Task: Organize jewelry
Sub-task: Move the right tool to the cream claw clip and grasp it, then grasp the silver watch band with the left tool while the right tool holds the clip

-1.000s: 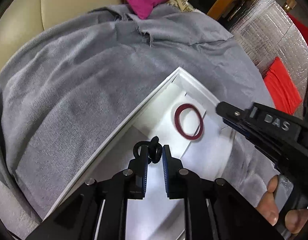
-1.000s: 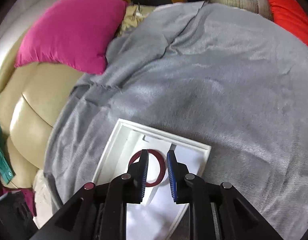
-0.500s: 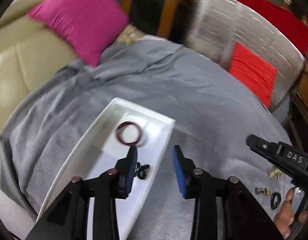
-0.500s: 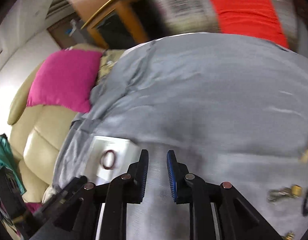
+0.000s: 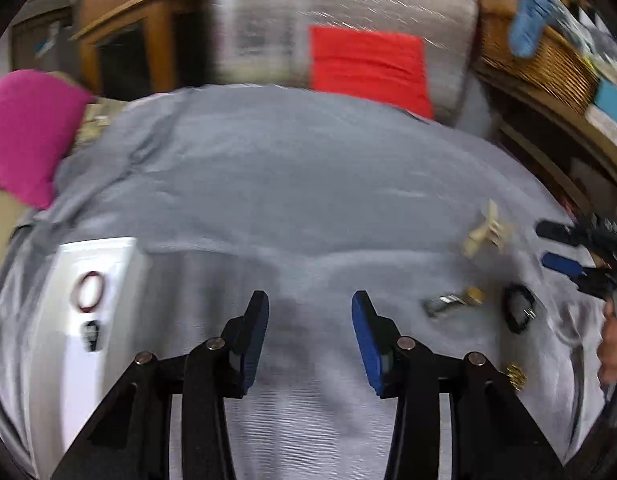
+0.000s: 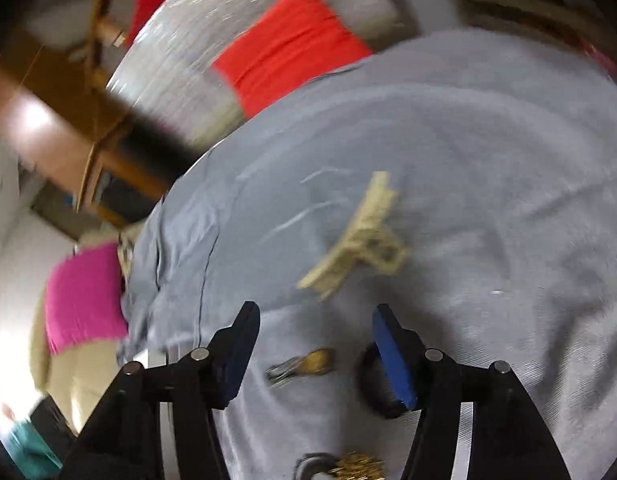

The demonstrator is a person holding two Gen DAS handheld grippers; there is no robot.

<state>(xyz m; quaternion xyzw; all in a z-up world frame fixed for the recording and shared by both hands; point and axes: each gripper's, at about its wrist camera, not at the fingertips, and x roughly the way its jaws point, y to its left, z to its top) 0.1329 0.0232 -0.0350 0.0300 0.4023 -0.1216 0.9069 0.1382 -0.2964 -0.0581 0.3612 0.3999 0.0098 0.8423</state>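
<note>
- Swinging both grippers off the tray [image 5: 48,360] toward the loose pile on the grey cloth [image 5: 288,184]; tray is the landmark.
- In the tray: red ring [image 5: 90,290] and black knot [image 5: 91,334]. Still out, well right of the tray: cream clip [image 6: 360,236], metal piece [image 6: 300,364], black band [image 6: 374,384], gold bit [image 6: 358,468].
- Left gripper [image 5: 308,336]: jaws have just been opening, nothing between them, cloth only below.
- Right gripper [image 6: 314,354]: jaws have just been opening, empty; metal piece lies in the gap on the cloth, untouched; band is partly behind the far-from-tray finger [image 6: 392,356].
- Advice: frames are blurred, so settle before closing.
- Take one item per gripper; centre the metal piece between the pads, keep the band out.
- Drop low enough to avoid pinching cloth.
</note>
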